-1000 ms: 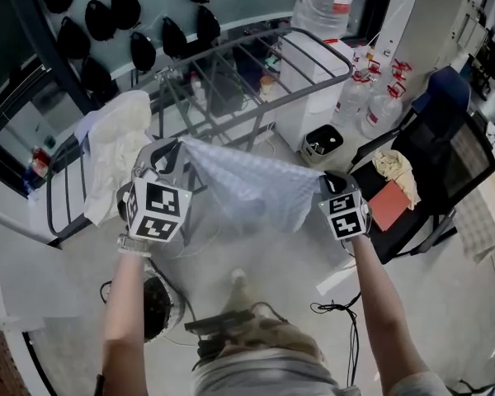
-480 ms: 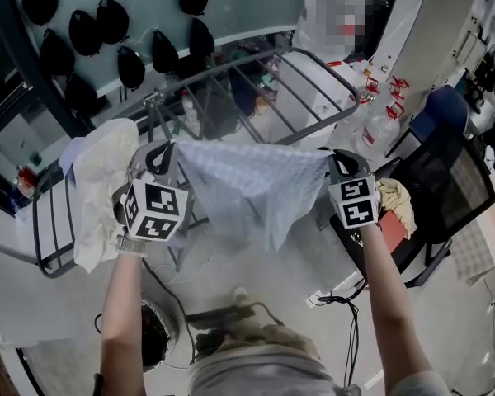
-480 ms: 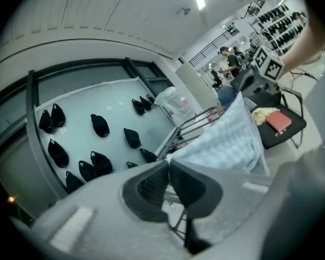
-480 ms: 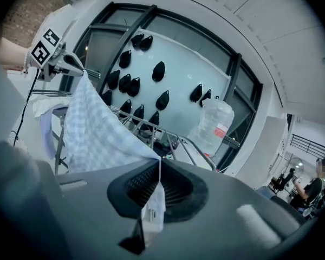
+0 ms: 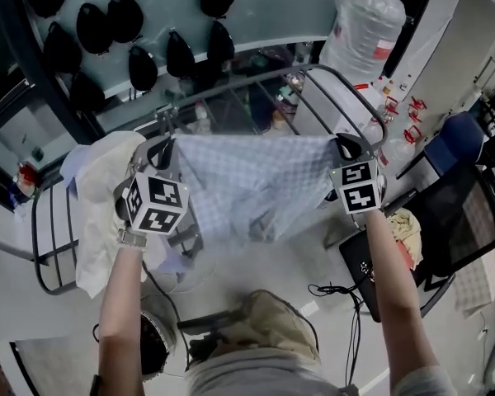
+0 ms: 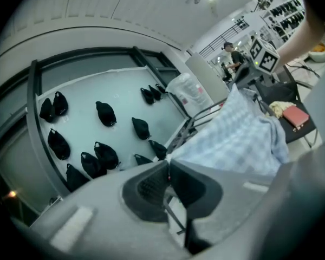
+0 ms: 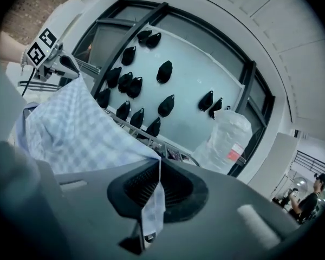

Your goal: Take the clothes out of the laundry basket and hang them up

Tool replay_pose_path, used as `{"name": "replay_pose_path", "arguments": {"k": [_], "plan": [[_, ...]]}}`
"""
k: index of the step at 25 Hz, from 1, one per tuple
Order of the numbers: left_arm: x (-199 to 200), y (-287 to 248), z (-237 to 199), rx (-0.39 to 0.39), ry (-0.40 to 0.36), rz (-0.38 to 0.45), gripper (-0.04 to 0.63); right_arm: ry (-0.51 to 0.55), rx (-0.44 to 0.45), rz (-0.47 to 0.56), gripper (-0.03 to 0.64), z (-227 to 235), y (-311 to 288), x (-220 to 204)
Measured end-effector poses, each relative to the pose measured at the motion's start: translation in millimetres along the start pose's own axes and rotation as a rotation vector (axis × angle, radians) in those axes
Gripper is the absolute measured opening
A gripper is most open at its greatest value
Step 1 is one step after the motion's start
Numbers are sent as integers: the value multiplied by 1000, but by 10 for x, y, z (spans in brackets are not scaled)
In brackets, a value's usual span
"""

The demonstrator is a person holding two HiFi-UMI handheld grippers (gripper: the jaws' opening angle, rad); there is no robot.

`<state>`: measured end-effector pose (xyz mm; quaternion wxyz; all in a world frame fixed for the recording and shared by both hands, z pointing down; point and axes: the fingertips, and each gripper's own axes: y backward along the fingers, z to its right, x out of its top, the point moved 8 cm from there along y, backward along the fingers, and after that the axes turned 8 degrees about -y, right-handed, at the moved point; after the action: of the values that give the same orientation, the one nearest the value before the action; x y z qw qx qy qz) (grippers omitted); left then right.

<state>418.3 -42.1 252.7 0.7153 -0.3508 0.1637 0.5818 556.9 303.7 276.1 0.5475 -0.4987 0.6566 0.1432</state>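
At nine o'clock in the head view, a cream cloth (image 5: pixel 107 188) hangs limp and rumpled over the left wing of a thin-barred grey metal drying rack (image 5: pixel 356 82). Just right of it the left claw (image 5: pixel 167 144) is clenched on the top left corner of the checked garment (image 5: pixel 247 184). In the left gripper view the ribbed dark pads of that claw (image 6: pixel 168 169) are pressed together with the fabric's edge caught between them. The bare left forearm rises from seven o'clock, and the marker cube faces the camera.

The garment is thin, pale blue woven cloth with a fine check. It is stretched nearly taut along its top edge between the two claws, and its lower hem sags in soft folds. It hangs in front of the rack's near bars, with pale floor and a loose black cable (image 5: pixel 338 291) showing below the hem. Beyond the rack, at twelve o'clock, rounded black caps (image 5: pixel 140 64) dot a glass wall.

At two o'clock the right claw (image 5: pixel 344 145) grips the opposite corner. The right gripper view shows a strip of checked fabric pinched in that claw (image 7: pixel 157 172) and trailing down. The right forearm reaches up from five o'clock. A black mesh office chair (image 5: pixel 445 221) crowds the space at three o'clock, near the right elbow.
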Motion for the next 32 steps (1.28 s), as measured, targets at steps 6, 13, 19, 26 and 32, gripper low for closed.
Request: {"name": "replay_pose_path", "arguments": {"k": [6, 13, 19, 26, 32], "plan": [[-171, -492, -300, 45, 39, -68, 3, 23, 58, 7, 9, 105, -785, 274], [-406, -1173, -528, 92, 65, -183, 3, 84, 170, 5, 9, 156, -1794, 517], [-661, -1719, -638, 130, 88, -273, 3, 123, 261, -5, 9, 155, -2619, 599], [-1033, -2241, -704, 159, 163, -350, 3, 163, 345, -30, 9, 59, -3429, 638], [-1269, -2641, -650, 148, 141, -434, 6, 186, 393, -77, 10, -51, -3902, 505]]}}
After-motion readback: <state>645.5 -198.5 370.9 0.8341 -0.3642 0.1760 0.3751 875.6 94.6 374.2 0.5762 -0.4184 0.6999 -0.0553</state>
